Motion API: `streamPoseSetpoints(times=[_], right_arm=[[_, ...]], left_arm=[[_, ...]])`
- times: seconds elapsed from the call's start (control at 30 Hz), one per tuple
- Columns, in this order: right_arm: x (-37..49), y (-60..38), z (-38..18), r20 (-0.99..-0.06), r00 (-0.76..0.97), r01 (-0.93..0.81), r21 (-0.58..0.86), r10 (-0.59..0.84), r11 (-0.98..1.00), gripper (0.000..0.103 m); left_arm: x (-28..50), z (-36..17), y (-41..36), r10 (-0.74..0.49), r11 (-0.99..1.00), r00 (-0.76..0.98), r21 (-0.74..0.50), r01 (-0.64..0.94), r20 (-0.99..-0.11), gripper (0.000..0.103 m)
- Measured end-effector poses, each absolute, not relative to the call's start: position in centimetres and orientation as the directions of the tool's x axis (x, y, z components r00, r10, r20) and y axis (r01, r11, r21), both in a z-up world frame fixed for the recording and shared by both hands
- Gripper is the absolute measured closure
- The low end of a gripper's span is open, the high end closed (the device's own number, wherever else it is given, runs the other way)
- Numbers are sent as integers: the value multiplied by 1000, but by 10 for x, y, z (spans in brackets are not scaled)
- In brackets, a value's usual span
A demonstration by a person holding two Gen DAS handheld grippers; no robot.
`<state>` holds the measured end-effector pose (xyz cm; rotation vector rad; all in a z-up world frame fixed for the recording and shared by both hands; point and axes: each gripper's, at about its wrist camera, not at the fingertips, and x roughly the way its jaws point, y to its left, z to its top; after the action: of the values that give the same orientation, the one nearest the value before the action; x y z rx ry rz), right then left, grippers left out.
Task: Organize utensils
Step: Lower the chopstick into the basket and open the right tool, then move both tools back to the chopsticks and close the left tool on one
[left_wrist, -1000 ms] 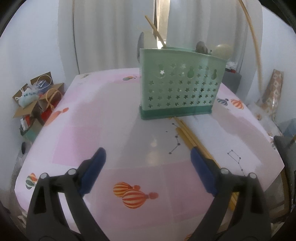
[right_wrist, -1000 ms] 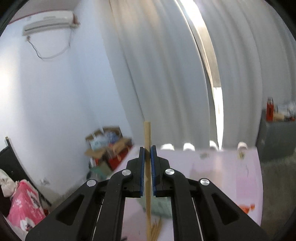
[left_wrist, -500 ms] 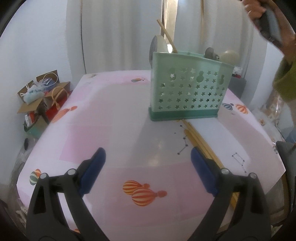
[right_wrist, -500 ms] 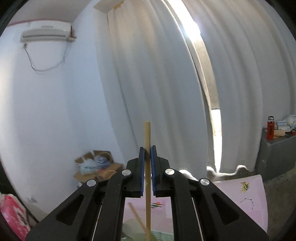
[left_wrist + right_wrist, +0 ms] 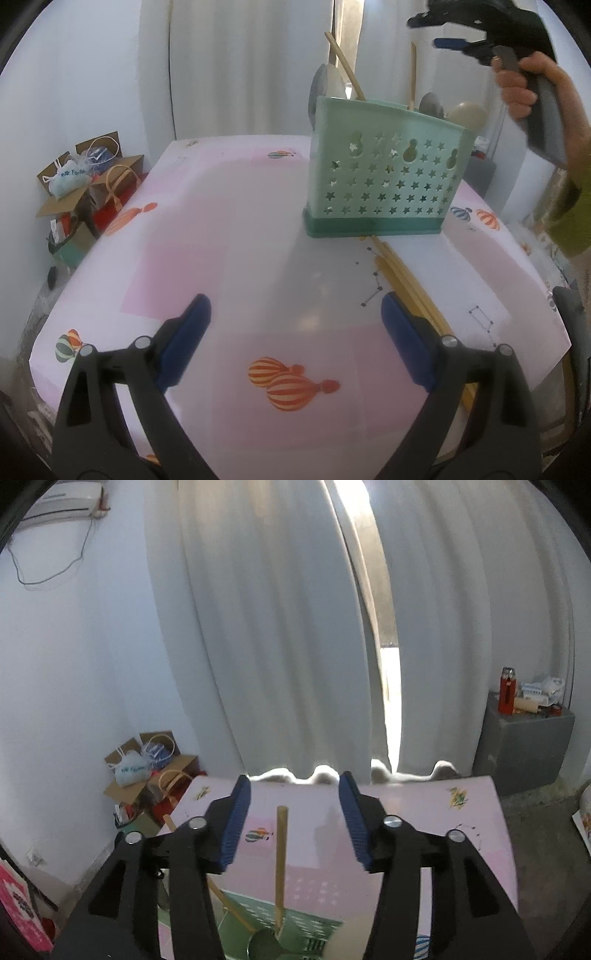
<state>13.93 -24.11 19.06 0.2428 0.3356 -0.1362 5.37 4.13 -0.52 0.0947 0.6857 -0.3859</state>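
A mint-green star-pierced caddy (image 5: 388,184) stands on the pink table (image 5: 221,221) and holds two spoons (image 5: 325,81) and a leaning chopstick (image 5: 343,66). A second chopstick (image 5: 280,849) stands upright in the caddy (image 5: 295,923), between the right gripper's jaws without touching either pad. My right gripper (image 5: 293,781) is opening above the caddy and shows in the left wrist view as the right gripper (image 5: 424,33), held by a hand. Several loose chopsticks (image 5: 406,280) lie in front of the caddy. My left gripper (image 5: 295,325) hangs open over the table's near part, its right finger beside those chopsticks.
Cardboard boxes with bags (image 5: 88,184) sit on the floor left of the table. White curtains (image 5: 277,627) hang behind it. A grey cabinet (image 5: 524,738) with a red bottle stands at the far right. The person's green sleeve (image 5: 569,221) is at the right edge.
The right gripper's jaws have parted from the chopstick, which now stands lower, in the caddy. That gripper and its hand have come into the left wrist view at top right.
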Motion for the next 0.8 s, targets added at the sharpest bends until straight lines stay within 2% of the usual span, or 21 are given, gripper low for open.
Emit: streamPoseSetpoints(times=[0.3,0.4,0.5,0.6,0.63,0.73,0.77,0.8], right_arm=[[55,-240,207,-238,969,125,235,-68,964,48],[32,-233,195,-255,967,77,244,-13,967,48],[18,-228,159,-360,929,36,308,81,951,48],[20,-222,111,-492,865,86,337,98,937,48],[22,-218,84,-561,821,120,356,109,927,48],[23,-211,38,-668,735,195,368,113,909,48],[21,-209,27,-689,715,210,376,120,902,48],[21,-207,15,-708,693,225,391,136,892,48]], left_arm=[[58,-10,39,-336,918,679,-65,392,-653,14],[59,-12,39,-339,917,673,-70,393,-658,14],[61,-13,37,-353,913,663,-87,399,-660,14],[62,-14,31,-378,902,647,-104,420,-662,14],[62,-13,28,-392,894,640,-109,435,-660,17],[59,-13,16,-422,871,623,-103,481,-659,31],[58,-14,10,-437,858,610,-104,503,-661,39],[57,-15,6,-449,849,599,-106,518,-663,42]])
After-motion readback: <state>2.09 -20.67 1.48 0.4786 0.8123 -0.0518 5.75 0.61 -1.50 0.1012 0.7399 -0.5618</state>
